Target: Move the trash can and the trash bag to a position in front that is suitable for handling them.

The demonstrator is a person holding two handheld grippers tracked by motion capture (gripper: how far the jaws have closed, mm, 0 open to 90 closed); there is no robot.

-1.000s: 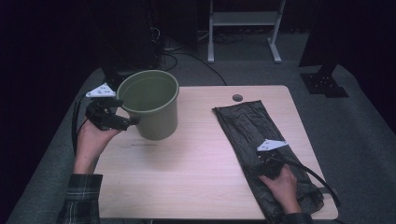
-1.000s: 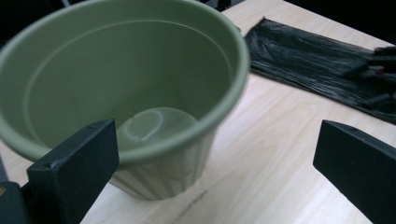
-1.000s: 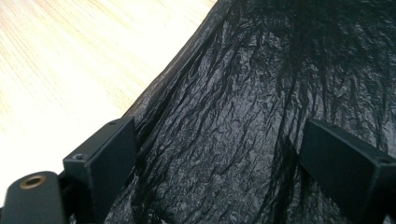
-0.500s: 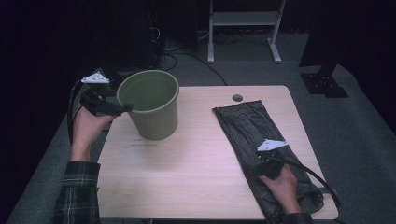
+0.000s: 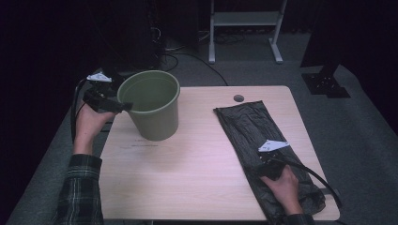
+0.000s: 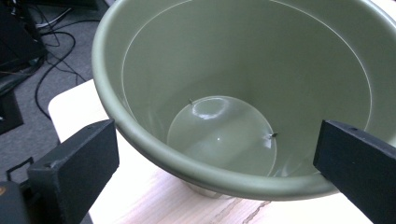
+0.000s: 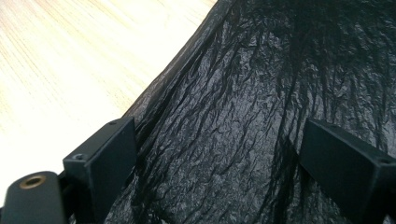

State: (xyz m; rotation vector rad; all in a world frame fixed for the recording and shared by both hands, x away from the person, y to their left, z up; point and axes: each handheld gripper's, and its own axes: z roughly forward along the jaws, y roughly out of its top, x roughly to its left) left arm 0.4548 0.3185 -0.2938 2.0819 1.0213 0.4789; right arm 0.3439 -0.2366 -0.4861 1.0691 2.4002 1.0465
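A bucket [image 5: 152,105] stands on the worktop's [image 5: 187,178] left rear. A bag [image 5: 248,136] lies flat along its right side.

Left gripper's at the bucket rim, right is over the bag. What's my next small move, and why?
Probably close the right gripper on the black bag: its jaws stand open over the flat plastic, gripping nothing. The left gripper is also open astride the green bucket rim, so the empty bucket isn't held yet.

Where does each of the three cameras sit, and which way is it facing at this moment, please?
High view: above the person's side, looking forward and down on the table; both forearms enter from below.
Left gripper view: on the left gripper, looking into the green bucket.
Right gripper view: on the right gripper, over the black bag.
High and left views share the bucket.
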